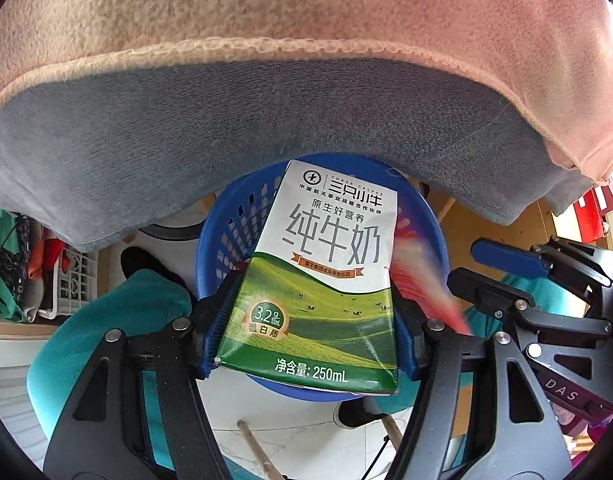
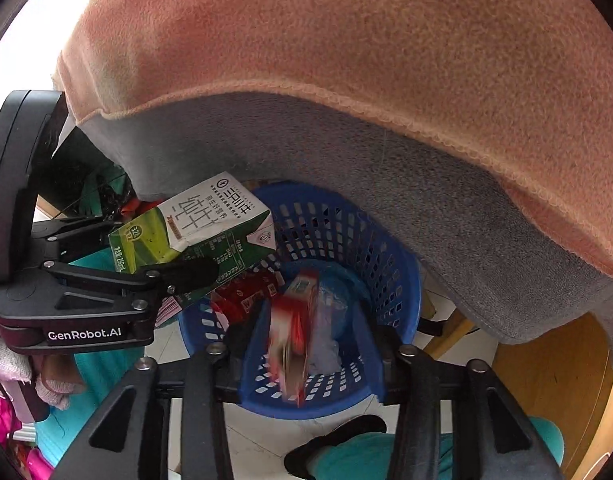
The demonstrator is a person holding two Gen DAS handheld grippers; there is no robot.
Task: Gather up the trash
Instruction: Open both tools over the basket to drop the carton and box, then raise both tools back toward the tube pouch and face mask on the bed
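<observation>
My left gripper (image 1: 310,344) is shut on a green and white 250 mL milk carton (image 1: 322,280) and holds it above a blue perforated basket (image 1: 226,236). The carton (image 2: 194,232) and the left gripper (image 2: 186,272) also show in the right wrist view, over the basket's (image 2: 386,264) left rim. My right gripper (image 2: 312,344) is open just above the basket. A red and white packet (image 2: 294,332) appears blurred between its fingers, apart from both pads, dropping into the basket. It shows as a red blur (image 1: 422,280) in the left wrist view. Red wrappers (image 2: 242,296) and clear plastic (image 2: 326,320) lie in the basket.
A table edge draped with a pink and grey cloth (image 1: 266,112) hangs just above the basket. The basket stands on a white tiled floor (image 1: 306,436). A person's teal trousers (image 1: 118,320) and dark shoes (image 2: 338,436) are beside it. A white crate (image 1: 74,284) stands at left.
</observation>
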